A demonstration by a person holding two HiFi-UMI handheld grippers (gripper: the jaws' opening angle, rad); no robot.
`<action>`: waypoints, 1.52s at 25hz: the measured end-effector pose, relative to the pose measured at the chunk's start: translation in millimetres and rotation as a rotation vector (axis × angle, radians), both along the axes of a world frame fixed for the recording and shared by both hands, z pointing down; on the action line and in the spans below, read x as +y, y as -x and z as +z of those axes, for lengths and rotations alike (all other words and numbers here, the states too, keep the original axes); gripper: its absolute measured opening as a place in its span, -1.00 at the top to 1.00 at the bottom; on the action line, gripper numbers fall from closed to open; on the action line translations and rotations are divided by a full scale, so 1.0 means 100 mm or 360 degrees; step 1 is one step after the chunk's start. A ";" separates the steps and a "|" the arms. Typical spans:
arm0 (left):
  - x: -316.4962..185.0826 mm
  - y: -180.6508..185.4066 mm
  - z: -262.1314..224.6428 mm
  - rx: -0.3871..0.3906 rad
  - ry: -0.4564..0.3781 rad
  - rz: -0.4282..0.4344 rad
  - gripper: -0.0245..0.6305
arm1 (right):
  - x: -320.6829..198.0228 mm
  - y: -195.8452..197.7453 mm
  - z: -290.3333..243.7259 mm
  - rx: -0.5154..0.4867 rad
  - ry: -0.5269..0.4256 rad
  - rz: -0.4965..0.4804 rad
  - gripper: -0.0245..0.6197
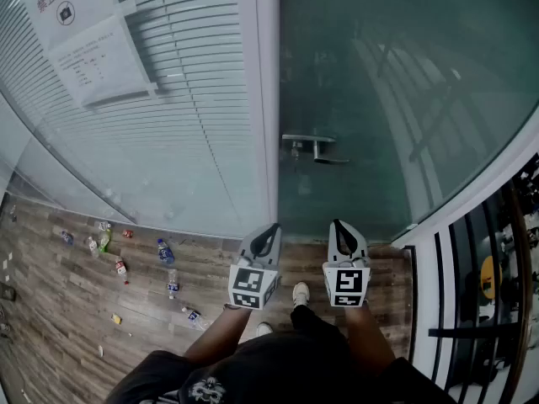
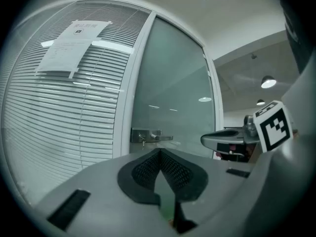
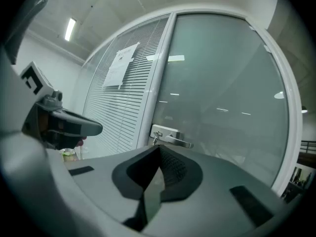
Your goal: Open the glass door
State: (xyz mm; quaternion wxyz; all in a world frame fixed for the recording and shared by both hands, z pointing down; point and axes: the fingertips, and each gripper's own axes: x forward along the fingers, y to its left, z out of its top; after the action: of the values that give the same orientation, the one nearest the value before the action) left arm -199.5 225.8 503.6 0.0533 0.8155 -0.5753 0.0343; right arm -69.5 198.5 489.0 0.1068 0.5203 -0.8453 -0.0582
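Note:
The frosted glass door stands closed ahead of me, with a metal lever handle near its left edge. Both grippers are held side by side in front of the door, below the handle and apart from it. My left gripper is shut with nothing in it; its view has the handle ahead beyond the tips. My right gripper is shut and empty too. In the right gripper view the handle sits just above the closed tips.
A white door post separates the door from a glass wall with blinds and paper notices. Several bottles lie on the wooden floor at the left. A black railing runs at the right.

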 end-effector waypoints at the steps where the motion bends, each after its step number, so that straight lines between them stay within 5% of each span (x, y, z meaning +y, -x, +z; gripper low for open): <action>1: -0.12 -0.08 0.02 0.0014 0.0028 0.0009 0.91 | -0.11 -0.05 0.02 0.0029 0.0018 -0.0020 0.88; 5: -0.57 -0.28 0.01 0.0072 0.0093 0.0001 0.91 | -0.53 -0.17 0.13 0.0152 0.0080 -0.0099 0.88; 13: -1.28 -0.38 -0.11 0.0081 0.0021 -0.0053 0.91 | -1.34 -0.10 0.07 0.0340 0.0174 -0.0391 0.76; 22: -1.66 -0.21 0.15 -0.0006 0.0038 -0.0060 0.91 | -1.93 0.13 0.33 0.1012 0.0202 -0.0666 0.28; 29: -1.83 -0.21 0.34 0.0034 0.0099 0.0036 0.91 | -2.11 0.28 0.56 0.1658 0.0105 -0.0786 0.25; 34: -1.88 -0.26 0.41 0.0055 0.0121 0.0114 0.91 | -2.09 0.27 0.88 0.1893 0.0316 -0.0942 0.26; 38: -1.89 -0.32 0.53 0.0070 0.0143 0.0163 0.91 | -2.05 0.25 1.09 0.1925 0.0447 -0.1076 0.27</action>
State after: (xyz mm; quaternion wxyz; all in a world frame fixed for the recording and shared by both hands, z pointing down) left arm -167.8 37.2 556.5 0.1005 0.8412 -0.5293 0.0447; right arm -94.4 -7.0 598.4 0.5999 0.0869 -0.7525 -0.2575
